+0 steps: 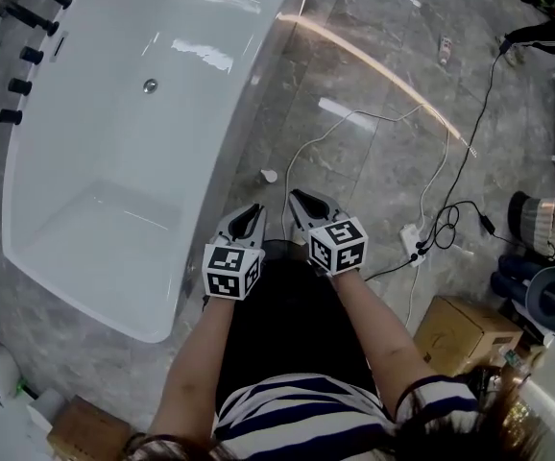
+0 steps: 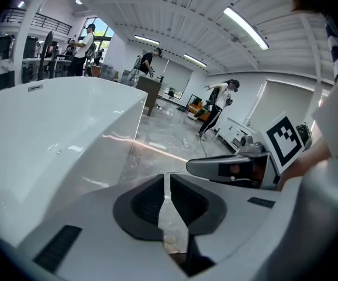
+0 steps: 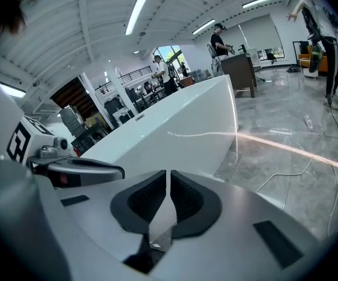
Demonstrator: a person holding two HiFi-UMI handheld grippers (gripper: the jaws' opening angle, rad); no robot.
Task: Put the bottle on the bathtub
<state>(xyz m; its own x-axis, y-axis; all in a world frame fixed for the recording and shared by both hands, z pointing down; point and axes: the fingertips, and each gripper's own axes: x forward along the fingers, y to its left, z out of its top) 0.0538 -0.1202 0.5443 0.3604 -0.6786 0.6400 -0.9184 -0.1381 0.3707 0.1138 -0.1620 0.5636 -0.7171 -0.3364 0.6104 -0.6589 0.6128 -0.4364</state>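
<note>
A small bottle (image 1: 444, 48) lies on the grey floor far ahead to the right, well away from both grippers; it shows as a small shape (image 3: 307, 122) in the right gripper view. The white bathtub (image 1: 57, 257) stands at the left, its inside bare. My left gripper (image 1: 252, 209) and right gripper (image 1: 300, 197) are held side by side in front of the person, beside the tub's outer wall (image 3: 175, 139). Both are shut with nothing between the jaws. The left gripper view shows the tub wall (image 2: 52, 139) at its left.
A small white round object (image 1: 269, 175) lies on the floor by the tub. White and black cables (image 1: 441, 176) run to a power strip (image 1: 413, 241) at the right. A cardboard box (image 1: 460, 334) sits near the right. Black taps (image 1: 23, 56) line the tub's far side. People stand in the background.
</note>
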